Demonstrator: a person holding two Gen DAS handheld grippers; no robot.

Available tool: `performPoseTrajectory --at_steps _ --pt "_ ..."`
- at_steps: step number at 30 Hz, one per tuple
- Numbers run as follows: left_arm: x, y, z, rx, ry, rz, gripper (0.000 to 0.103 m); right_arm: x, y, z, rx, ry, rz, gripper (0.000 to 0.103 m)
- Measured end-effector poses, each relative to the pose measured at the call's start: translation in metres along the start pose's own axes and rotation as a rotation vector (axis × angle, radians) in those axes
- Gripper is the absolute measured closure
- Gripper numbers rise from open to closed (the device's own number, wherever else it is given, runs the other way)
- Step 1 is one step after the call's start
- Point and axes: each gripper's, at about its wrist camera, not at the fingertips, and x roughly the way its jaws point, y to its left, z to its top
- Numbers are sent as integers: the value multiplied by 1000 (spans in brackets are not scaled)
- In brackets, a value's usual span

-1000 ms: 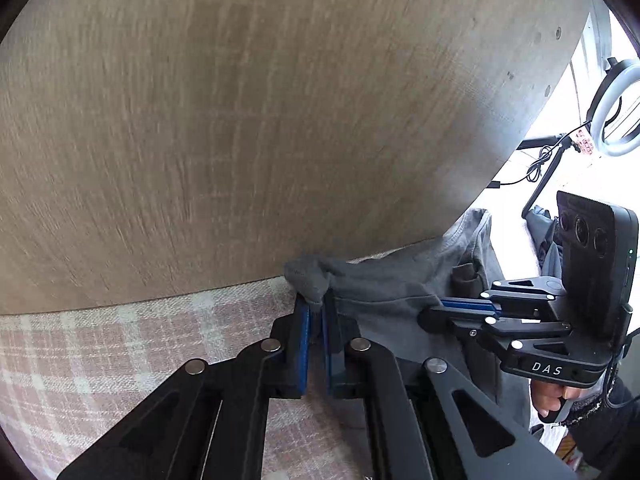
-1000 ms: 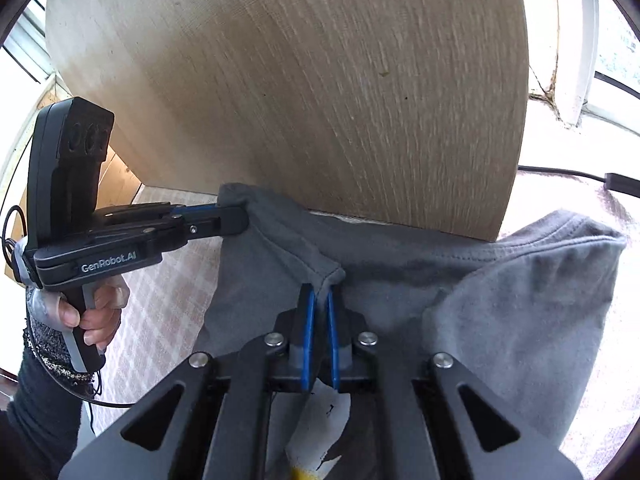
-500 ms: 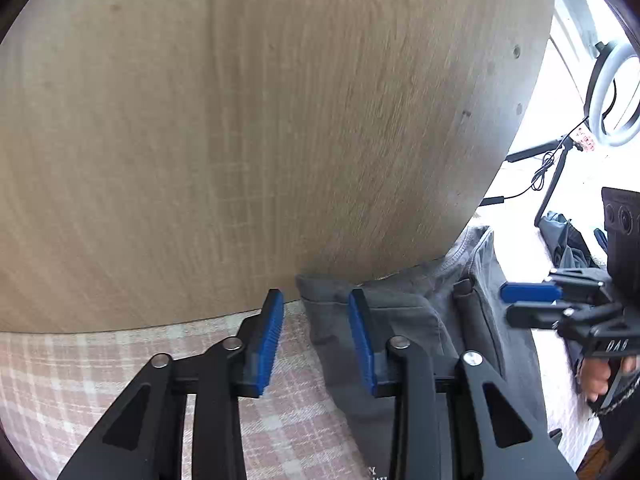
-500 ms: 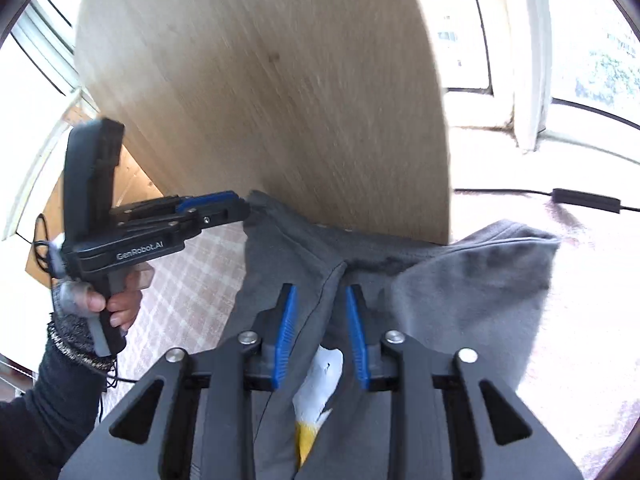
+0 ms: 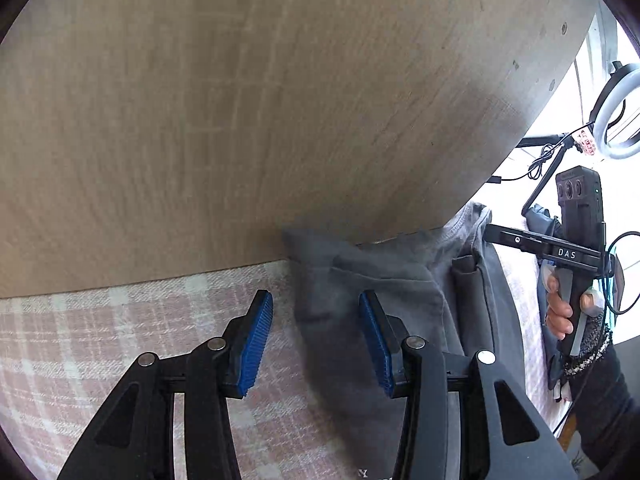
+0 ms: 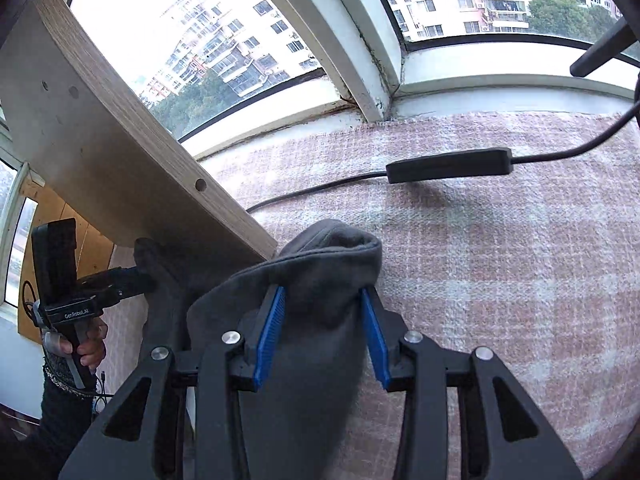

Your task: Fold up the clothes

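Observation:
A dark grey garment (image 5: 384,284) lies folded lengthwise on a pink plaid cloth (image 5: 120,344), its far end against a wooden board (image 5: 240,100). My left gripper (image 5: 316,340) is open and holds nothing, its jaws over the garment's left edge. My right gripper (image 6: 322,334) is open, its blue pads on either side of a raised fold of the garment (image 6: 320,280) without closing on it. The right gripper also shows in the left wrist view (image 5: 492,234), and the left gripper shows in the right wrist view (image 6: 140,280).
The upright wooden board (image 6: 100,152) stands along the far edge. A black cable with an inline box (image 6: 448,166) lies across the plaid cloth (image 6: 500,260) to the right. Windows (image 6: 440,0) are behind. A ring light (image 5: 618,116) stands at the right.
Both grippers have opened and let go of the garment's edge. The right gripper has swung right, to the garment's other end; the left has drawn back a little.

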Motion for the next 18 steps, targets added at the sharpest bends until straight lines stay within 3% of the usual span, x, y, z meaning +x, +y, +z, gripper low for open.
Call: performPoseTrajectory --at_steps 2,3,4,5,12,18 --pt "4 -5 3 2 -13 -24 69 3 -1 5 3 -9 21 65" --pt "6 -8 4 2 -19 -35 92 3 0 6 4 -13 30 68" --pt "7 -12 4 0 -21 -44 99 2 2 6 2 -16 39 84" --pt "4 -15 4 3 -33 -51 99 -2 6 4 -9 -19 48 97" --pt "-67 -62 -22 140 -122 -87 99 -73 54 -17 -100 -127 77 97" --pt "-138 -105 -83 225 -157 -85 99 -155 103 -76 -169 -178 85 97"
